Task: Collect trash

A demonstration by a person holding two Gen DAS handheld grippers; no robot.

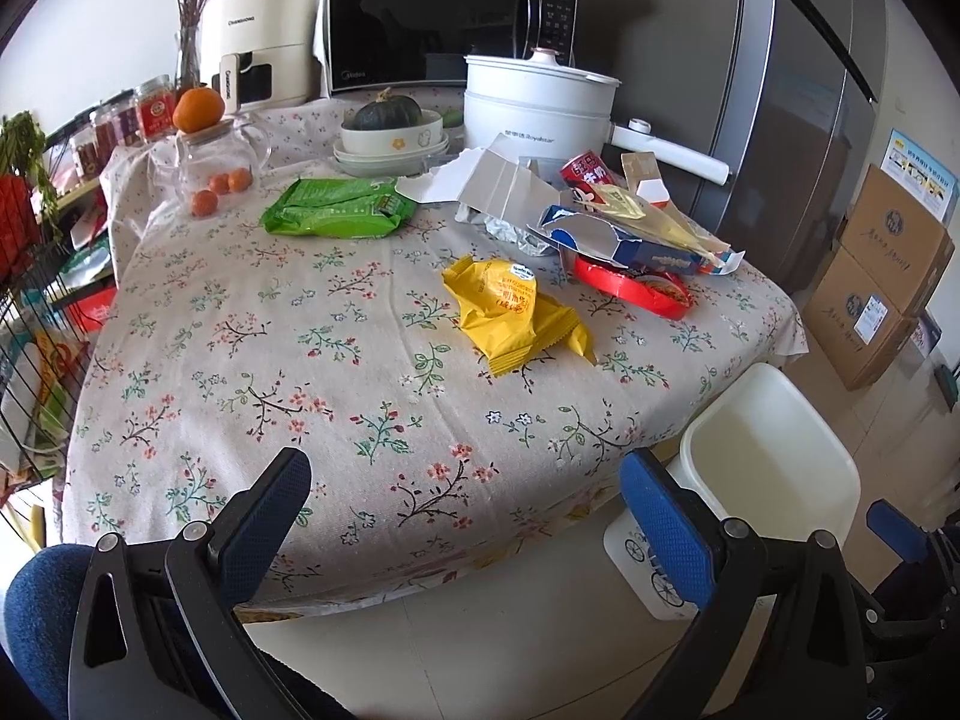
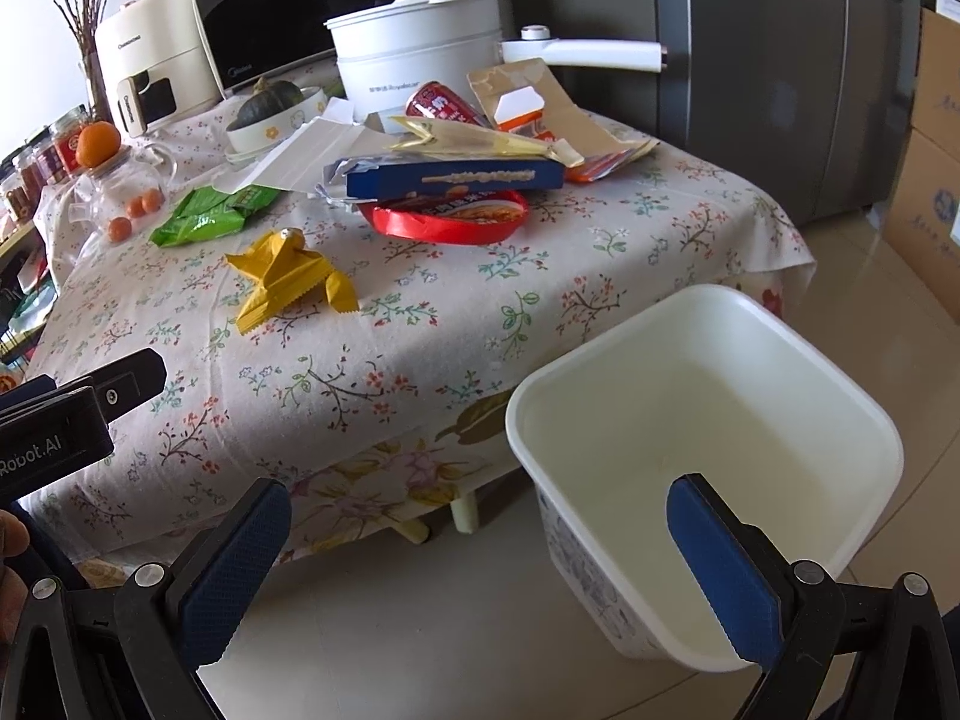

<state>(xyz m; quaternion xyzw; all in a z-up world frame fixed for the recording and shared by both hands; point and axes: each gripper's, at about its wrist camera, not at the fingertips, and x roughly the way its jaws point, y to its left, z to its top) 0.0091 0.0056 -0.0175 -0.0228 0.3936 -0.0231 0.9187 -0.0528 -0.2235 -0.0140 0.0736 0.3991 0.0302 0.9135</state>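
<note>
Approach step: both hand-held grippers, left [image 1: 465,516] and right [image 2: 480,564], spread and empty; next, pinch yellow wrapper [image 1: 510,312] for the bin [image 2: 708,420].

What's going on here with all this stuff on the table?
A person holds two grippers over a floral-cloth table strewn with trash. The left gripper and right gripper are both open and empty. A yellow wrapper, a green packet and a pile of torn boxes lie untouched, and the white bin beside the table looks empty.
</note>
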